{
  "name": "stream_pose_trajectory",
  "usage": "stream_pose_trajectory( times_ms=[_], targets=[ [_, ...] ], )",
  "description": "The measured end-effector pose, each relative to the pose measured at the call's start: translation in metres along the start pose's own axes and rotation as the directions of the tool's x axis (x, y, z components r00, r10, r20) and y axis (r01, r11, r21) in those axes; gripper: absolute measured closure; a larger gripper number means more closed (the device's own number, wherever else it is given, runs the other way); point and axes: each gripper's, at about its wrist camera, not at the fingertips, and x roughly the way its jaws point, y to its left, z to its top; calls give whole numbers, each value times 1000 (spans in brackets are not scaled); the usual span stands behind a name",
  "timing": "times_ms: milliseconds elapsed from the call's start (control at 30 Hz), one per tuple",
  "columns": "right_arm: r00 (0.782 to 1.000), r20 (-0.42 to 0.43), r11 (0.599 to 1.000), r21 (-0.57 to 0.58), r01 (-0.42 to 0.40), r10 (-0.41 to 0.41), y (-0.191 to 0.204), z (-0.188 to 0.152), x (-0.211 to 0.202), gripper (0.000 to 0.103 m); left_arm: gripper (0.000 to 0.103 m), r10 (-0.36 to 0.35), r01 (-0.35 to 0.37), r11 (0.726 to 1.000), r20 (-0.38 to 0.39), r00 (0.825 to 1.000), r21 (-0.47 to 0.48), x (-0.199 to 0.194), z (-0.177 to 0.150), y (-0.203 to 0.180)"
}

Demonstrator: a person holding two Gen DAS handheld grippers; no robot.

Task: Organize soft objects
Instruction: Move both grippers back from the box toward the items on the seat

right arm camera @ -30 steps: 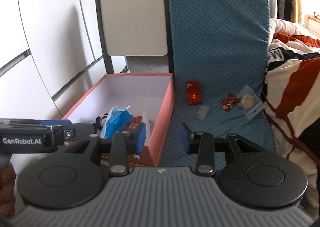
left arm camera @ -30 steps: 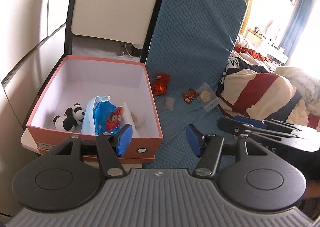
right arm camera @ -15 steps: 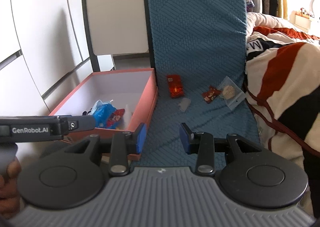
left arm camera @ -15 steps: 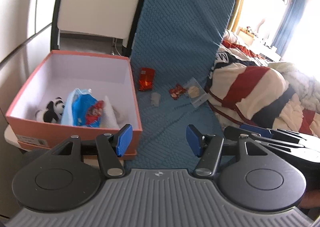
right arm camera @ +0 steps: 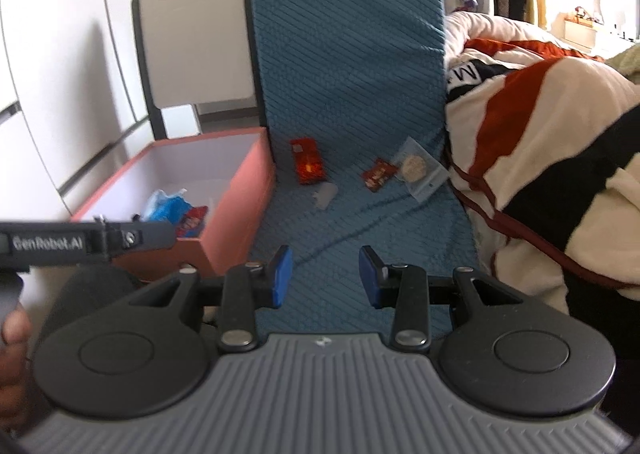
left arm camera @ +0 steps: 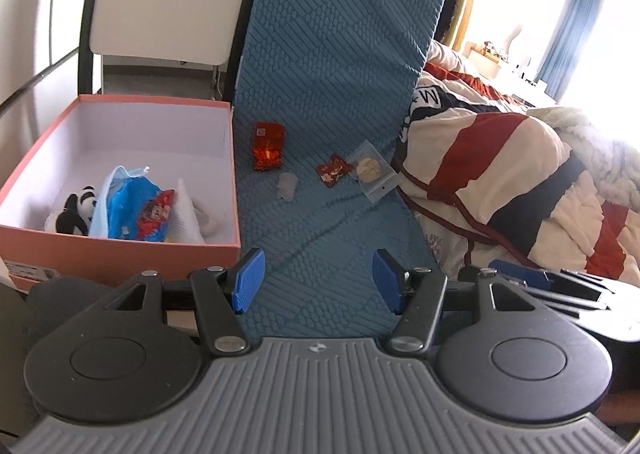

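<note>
**Both grippers empty over the blue mat, four small items outside the box**

We take the pink box point(left arm camera: 120, 250) as our landmark. It sits open on the left, its right wall touching the edge of the blue quilted mat point(left arm camera: 332, 246). Inside it, toward the near wall, we see a panda plush point(left arm camera: 74, 210), a pale blue face mask point(left arm camera: 105, 198), a blue and red snack packet point(left arm camera: 140, 214) lying over the mask, and a white cloth point(left arm camera: 186, 214) leaning just right of the packet.

Right of the box, on the mat, lie four things. Nearest the box is an orange-red foil packet point(left arm camera: 269, 146). Just beyond it, slightly nearer to us, is a small clear wrapper point(left arm camera: 287, 186). Further right is a small red wrapper point(left arm camera: 332, 170), and touching it on its far side from the box is a clear bag holding a round biscuit point(left arm camera: 372, 172). That bag lies against the striped quilt point(left arm camera: 500, 174) that borders the mat on the side away from the box.

Our left gripper point(left arm camera: 318, 280) hangs above the near end of the mat, just right of the box's near corner, jaws spread wide with nothing between them. Our right gripper point(right arm camera: 325, 276) hovers over the same stretch of mat, its jaws parted more narrowly and likewise empty, apart from every item
</note>
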Motion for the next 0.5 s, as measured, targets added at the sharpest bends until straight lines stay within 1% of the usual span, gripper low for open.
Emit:
stream_pose_trajectory(
  times_ms=[67,233,333,500],
  targets=[
    [1000,-12,1000,6,12,-12,-6,-5,3,63,38,-11,11,1000,-12,1000,11,7,-2,-4],
    [999,-29,999,27,36,-35,-20,-16,11,63,38,-8,9,1000,-39,999,30,27,-6,-9],
    [999,-35,998,54,40,-38,-29,-20,20,63,38,1,3,999,-80,997,47,46,-5,-13],
    [997,-33,995,75,68,-66,-42,-29,30,63,38,-26,32,997,-80,996,76,74,1,-21]
  ],
)
